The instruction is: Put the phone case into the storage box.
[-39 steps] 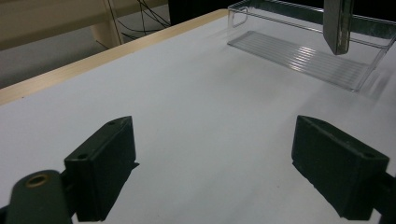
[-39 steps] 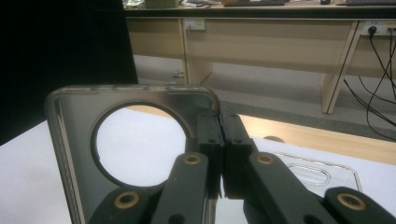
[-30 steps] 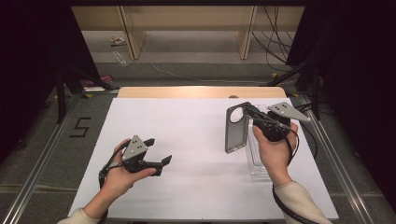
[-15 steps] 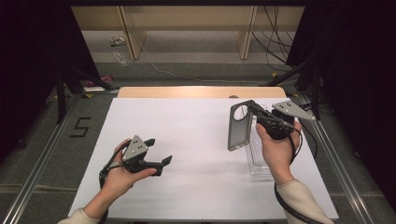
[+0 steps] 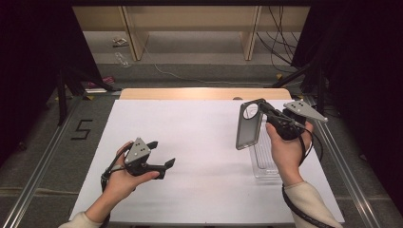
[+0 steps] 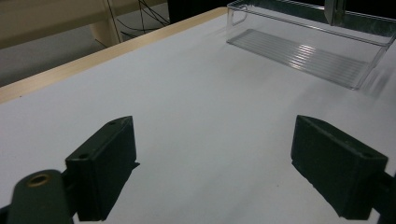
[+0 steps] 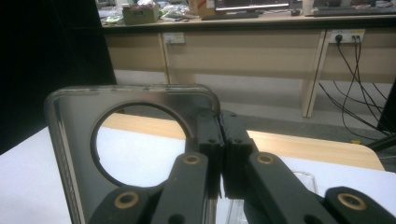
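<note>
Spreading under everything is the white-topped desk (image 5: 199, 156), with a clear plastic tray (image 5: 264, 159) lying near its right edge. Above that tray the right gripper (image 5: 260, 105) holds a smoky see-through phone case (image 5: 248, 126) upright in the air, well clear of the desk surface; its fingers (image 7: 208, 135) are clamped shut on the case's thin edge just beside the round camera cutout (seen plainly in the right gripper view). The left gripper (image 5: 161, 154) hovers low over the desk's left half, its fingers (image 6: 105, 165) spread wide with nothing between them. The pinch looks risky to me: so narrow a bite on a slick, flexible rim could let the case pivot or slip free, dropping it onto the tray wall or outside it.
</note>
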Tool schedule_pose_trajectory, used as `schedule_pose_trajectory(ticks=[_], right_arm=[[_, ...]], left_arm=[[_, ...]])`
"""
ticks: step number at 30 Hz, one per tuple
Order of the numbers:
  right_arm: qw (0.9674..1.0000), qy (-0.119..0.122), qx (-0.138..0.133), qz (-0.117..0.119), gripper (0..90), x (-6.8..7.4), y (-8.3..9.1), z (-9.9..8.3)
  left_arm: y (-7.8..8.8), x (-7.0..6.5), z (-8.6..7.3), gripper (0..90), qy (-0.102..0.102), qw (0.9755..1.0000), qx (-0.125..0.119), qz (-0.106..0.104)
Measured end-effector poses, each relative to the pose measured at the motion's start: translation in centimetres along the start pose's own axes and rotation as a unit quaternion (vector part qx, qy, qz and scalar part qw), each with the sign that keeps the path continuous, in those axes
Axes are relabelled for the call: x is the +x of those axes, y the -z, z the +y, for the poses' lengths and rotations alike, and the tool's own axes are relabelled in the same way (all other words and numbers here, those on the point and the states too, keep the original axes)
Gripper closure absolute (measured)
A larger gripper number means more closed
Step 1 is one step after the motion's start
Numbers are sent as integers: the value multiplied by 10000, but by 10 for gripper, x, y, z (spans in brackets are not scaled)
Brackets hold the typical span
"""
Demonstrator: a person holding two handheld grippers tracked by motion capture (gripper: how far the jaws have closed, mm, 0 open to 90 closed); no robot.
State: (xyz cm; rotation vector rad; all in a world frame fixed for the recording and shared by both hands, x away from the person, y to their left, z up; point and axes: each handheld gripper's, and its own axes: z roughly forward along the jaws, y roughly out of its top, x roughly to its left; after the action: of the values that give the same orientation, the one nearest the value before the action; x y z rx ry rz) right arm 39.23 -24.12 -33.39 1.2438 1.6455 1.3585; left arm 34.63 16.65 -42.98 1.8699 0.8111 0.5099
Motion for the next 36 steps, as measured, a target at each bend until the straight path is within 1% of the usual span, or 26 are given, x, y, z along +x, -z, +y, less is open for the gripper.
schedule_pose_trajectory(ticks=[36], right_arm=[[9991,-162,-183,-336,888,-29,7,8]], left_arm=[[0,1,-1,142,23,10000,16,27]])
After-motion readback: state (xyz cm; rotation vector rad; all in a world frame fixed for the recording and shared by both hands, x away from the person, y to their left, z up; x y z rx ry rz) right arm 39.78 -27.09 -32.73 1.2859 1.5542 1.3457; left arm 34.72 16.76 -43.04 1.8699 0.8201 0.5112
